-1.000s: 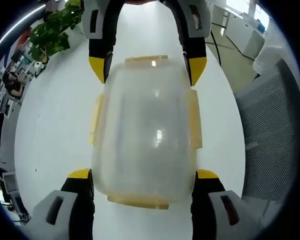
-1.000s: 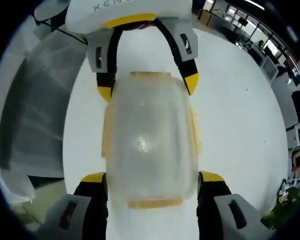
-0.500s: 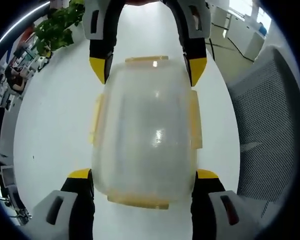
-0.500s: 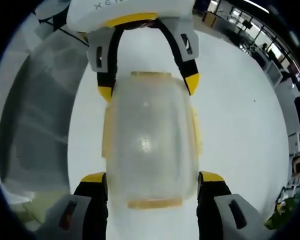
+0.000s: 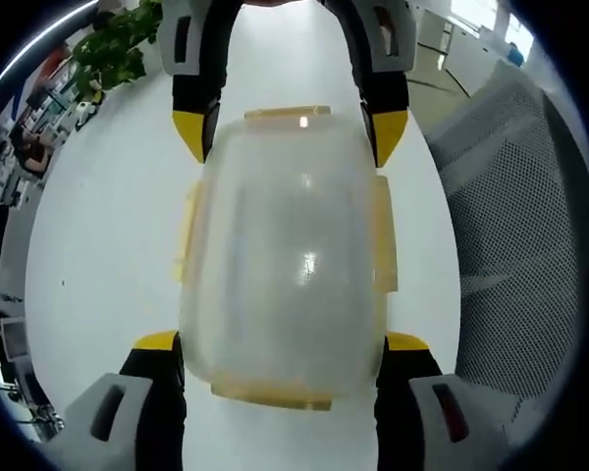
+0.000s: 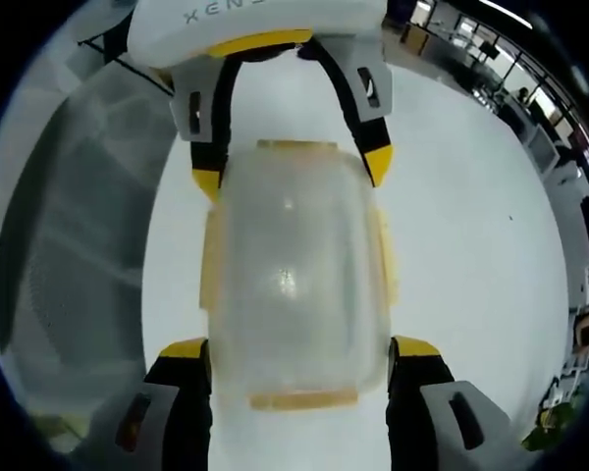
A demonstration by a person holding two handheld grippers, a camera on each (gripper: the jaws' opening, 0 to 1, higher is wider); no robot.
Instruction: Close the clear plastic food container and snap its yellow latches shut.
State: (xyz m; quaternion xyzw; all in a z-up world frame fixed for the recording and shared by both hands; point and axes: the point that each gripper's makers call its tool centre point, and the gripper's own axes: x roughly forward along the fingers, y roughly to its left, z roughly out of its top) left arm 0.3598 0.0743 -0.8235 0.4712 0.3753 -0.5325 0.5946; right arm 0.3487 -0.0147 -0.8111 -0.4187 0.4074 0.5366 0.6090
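Clear food container [image 5: 285, 255] on white table [image 5: 98, 245], clamped endwise between left gripper [image 5: 283, 345] and right gripper [image 6: 293, 351]; uneven squeeze could skew lid, leaving yellow latches [image 5: 383, 235] unsnapped

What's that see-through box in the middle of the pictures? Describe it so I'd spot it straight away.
Look at the white table beside the grey mesh chair. Over it, the left gripper and the right gripper face each other, one at each end of the container. It is a clear, rounded plastic box with pale yellow latches along its edges, the only transparent thing there.
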